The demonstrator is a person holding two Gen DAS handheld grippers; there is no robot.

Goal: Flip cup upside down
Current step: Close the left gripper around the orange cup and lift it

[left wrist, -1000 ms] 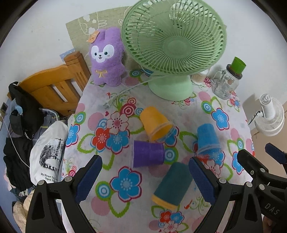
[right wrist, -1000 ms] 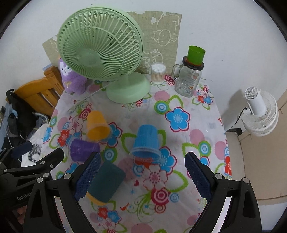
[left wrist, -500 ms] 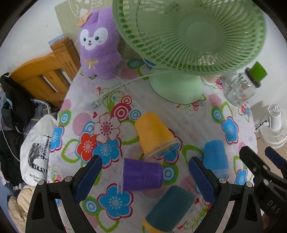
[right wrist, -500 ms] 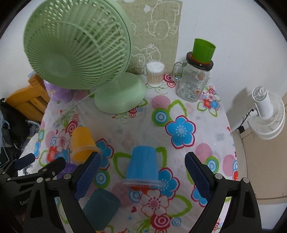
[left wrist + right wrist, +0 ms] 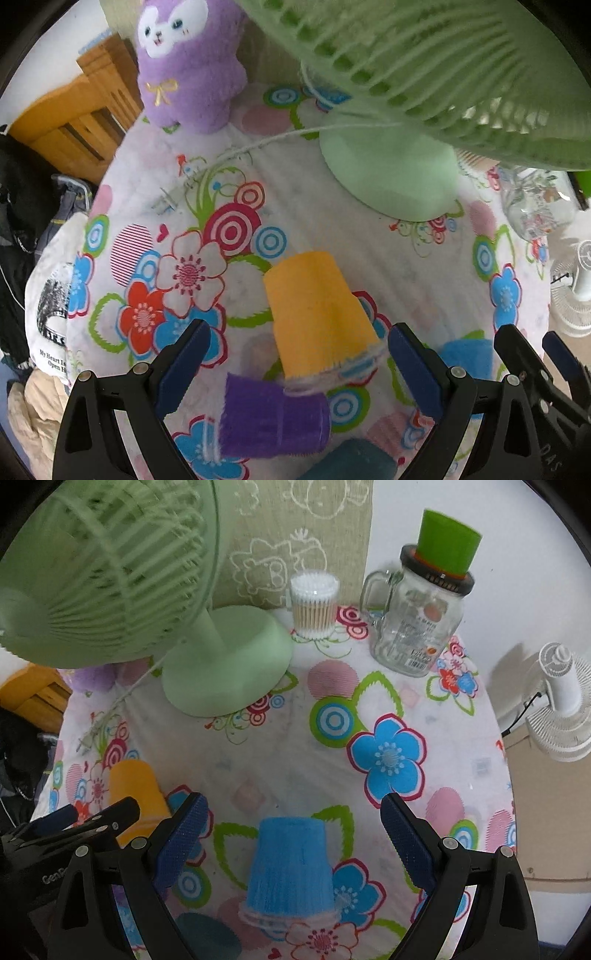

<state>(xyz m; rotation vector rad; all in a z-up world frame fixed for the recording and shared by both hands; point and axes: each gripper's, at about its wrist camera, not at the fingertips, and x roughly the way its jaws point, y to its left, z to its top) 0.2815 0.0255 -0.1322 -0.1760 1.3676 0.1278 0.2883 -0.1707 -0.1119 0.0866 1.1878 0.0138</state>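
Several fuzzy cups lie on their sides on the flowered tablecloth [image 5: 295, 206]. The orange cup [image 5: 314, 314] lies with its rim towards me, between the fingers of my open left gripper [image 5: 295, 350]. The purple cup [image 5: 273, 417] lies just below it, and a dark teal cup [image 5: 351, 461] shows at the bottom edge. The blue cup [image 5: 290, 867] lies rim towards me between the fingers of my open right gripper [image 5: 293, 834]. The orange cup also shows in the right wrist view [image 5: 135, 790], partly behind the left gripper.
A green desk fan [image 5: 221, 664] stands at the back of the table, its cord [image 5: 240, 147] trailing left. A purple plush toy [image 5: 188, 62], a cotton swab box [image 5: 314, 605] and a glass jar with a green lid [image 5: 421, 627] stand at the back. A wooden chair [image 5: 74, 118] is at left.
Both grippers have moved forward and down towards the table. The orange cup now sits between the left fingers and the blue cup between the right fingers. Both stay open.
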